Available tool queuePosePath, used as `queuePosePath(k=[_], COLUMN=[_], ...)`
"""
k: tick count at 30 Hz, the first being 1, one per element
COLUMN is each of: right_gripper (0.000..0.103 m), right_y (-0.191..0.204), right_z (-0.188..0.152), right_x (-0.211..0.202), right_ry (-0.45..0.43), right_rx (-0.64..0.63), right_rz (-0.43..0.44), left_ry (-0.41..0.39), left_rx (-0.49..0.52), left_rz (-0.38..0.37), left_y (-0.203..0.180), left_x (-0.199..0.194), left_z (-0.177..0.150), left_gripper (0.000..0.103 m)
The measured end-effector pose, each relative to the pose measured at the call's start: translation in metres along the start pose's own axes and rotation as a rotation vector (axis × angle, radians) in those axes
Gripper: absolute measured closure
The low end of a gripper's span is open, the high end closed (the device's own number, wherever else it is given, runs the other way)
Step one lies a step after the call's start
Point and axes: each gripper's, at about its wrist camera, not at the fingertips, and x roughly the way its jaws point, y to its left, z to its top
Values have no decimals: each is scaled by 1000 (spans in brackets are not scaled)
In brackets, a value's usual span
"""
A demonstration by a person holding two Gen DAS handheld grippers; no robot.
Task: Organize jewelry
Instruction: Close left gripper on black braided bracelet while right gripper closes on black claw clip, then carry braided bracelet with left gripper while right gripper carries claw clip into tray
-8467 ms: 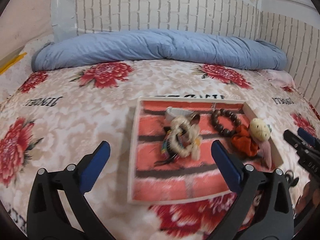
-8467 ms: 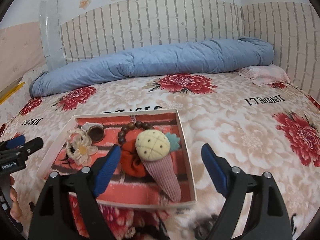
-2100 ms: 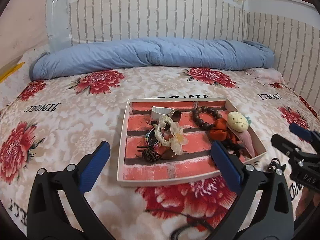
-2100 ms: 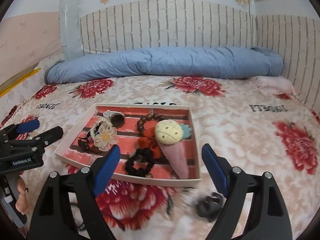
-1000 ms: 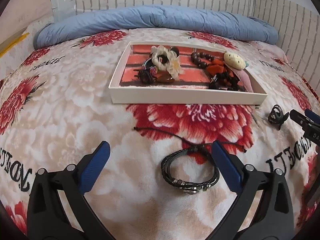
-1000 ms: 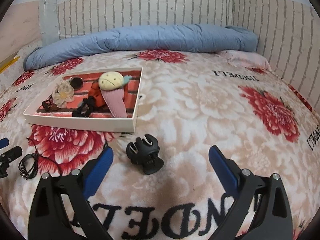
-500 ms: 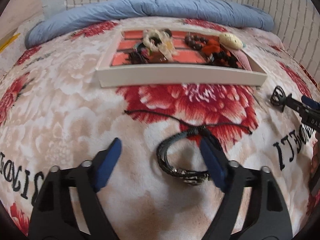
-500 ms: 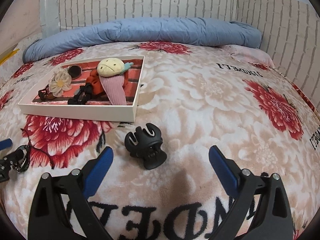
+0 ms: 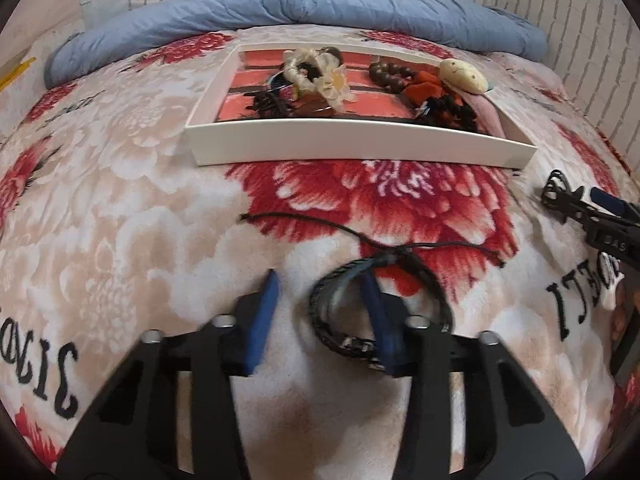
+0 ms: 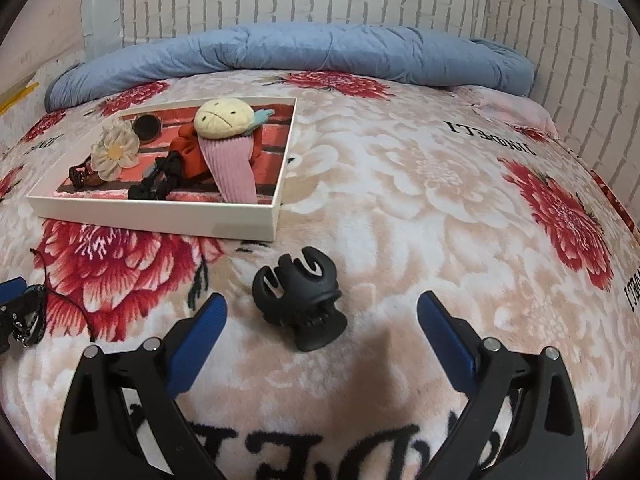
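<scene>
A black braided bracelet (image 9: 326,312) with loose cords lies on the floral blanket. My left gripper (image 9: 320,280) has its jaws partly closed around the bracelet's left side, one finger inside the loop. A black claw hair clip (image 10: 302,306) lies on the blanket just ahead of my right gripper (image 10: 320,312), which is open and empty, with the clip between its fingers' lines. The white tray (image 9: 352,146) behind holds a flower scrunchie, wooden beads, an orange scrunchie and a plush ice-cream clip. The tray also shows in the right wrist view (image 10: 160,216).
A rolled blue quilt (image 10: 288,54) lies along the brick-pattern wall at the back. The right gripper's tip (image 9: 580,212) shows at the right edge of the left wrist view, by the claw clip. The bed drops away on the right.
My left gripper has dropped onto the bracelet and its jaws have narrowed around the bracelet's left side. My right gripper has moved closer to the claw clip and stayed open.
</scene>
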Motion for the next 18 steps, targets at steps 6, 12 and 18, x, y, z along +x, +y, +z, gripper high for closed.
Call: queuePosePath(k=[6,12,18], right_gripper=[34,58,59], right_y=[1,-4,-5], right_z=[0,0,-1], right_x=[10,10,2], right_ry=[39,35,15], right_rx=[3,28,39], right_rz=[13,49,48], left_ry=[-9,-21,-46], left_rx=[-7,-11,-6], left_rz=[1,-1,-6], left_y=[2,4,2], left_x=[1,0,-5], left_z=[2,4,6], left_gripper=[86,94,95])
